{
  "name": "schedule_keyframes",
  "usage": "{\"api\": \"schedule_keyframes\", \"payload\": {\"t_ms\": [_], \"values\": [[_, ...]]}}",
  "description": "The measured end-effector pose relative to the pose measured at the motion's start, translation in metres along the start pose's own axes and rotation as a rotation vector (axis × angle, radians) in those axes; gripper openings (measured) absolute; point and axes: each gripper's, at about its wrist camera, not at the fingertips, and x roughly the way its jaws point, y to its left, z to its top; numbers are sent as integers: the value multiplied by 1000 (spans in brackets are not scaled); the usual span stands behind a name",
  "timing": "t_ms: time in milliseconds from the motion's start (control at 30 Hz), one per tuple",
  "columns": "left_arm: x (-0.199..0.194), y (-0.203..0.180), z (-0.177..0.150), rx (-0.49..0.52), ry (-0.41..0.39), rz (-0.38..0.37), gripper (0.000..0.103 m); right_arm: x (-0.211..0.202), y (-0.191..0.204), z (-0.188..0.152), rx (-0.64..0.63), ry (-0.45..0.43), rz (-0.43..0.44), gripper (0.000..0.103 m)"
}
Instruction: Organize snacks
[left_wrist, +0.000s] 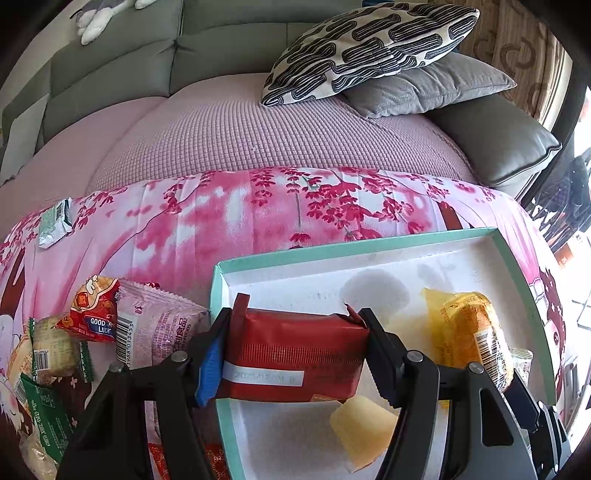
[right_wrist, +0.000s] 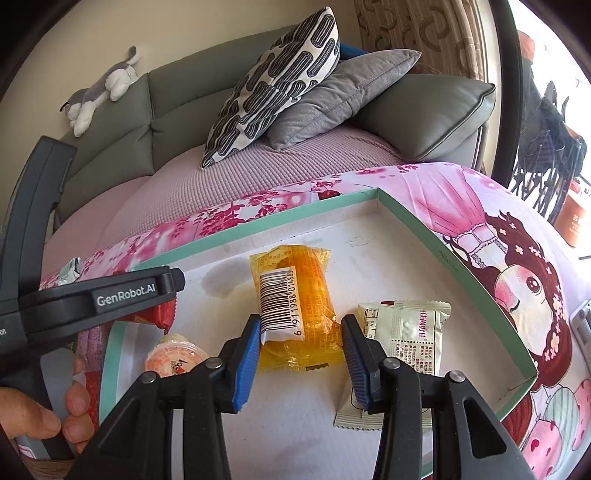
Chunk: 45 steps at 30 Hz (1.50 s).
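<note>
Left wrist view: left gripper (left_wrist: 297, 347) clamps a red snack pack (left_wrist: 295, 354) over the tray's (left_wrist: 369, 245) left edge, loose snacks (left_wrist: 110, 325) outside it; right gripper (right_wrist: 299, 354), jaws narrow, straddles an orange packet (right_wrist: 291, 306) lying inside, a pale sachet (right_wrist: 410, 339) beside it

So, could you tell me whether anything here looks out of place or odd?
Yes: a green-and-silver packet lies alone near the far edge of the floral cloth, apart from the snack pile and the tray. The tray's white floor also shows greyish stains.
</note>
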Motion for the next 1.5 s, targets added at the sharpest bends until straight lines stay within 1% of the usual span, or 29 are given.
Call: {"api": "schedule_keyframes", "payload": {"t_ms": [133,233,300,400,467,633,767,900,1100,1300,1333,1367,1400,1433,1467,1500], "values": [[-7,-1,-1,-1,5,-5,71,-1,0,1,6,1,4,48],[-16,-3,-3,2,-3,-6,73,-2,-1,2,10,3,15,53],[-24,-4,-4,4,-8,-7,74,-3,-1,2,9,5,17,62],[-38,0,-8,2,-28,-4,75,-6,0,3,7,9,22,68],[-50,5,-13,-10,-44,-2,75,-9,1,3,0,9,20,71],[-71,27,-32,-46,-66,23,76,-15,4,4,-13,20,9,71],[-78,48,-52,-82,-51,63,76,-21,5,3,-16,33,2,71],[-82,63,-66,-112,-43,80,76,-27,6,1,-20,46,-3,71],[-86,76,-74,-163,-69,75,76,-36,12,-3,-48,44,-20,71],[-87,81,-80,-172,-75,67,76,-41,17,-5,-59,33,-35,71],[-89,82,-80,-173,-80,65,76,-42,18,-6,-61,30,-34,72],[-90,82,-81,-173,-87,62,81,-42,18,-6,-62,28,-32,80],[-91,82,-81,-172,-93,63,88,-43,19,-7,-63,24,-33,90],[-92,82,-81,-169,-100,71,99,-43,19,-8,-64,20,-38,96],[-93,83,-82,-166,-109,80,100,-44,19,-8,-64,16,-45,103],[-94,83,-82,-162,-114,88,100,-45,19,-8,-65,11,-49,103]]}}
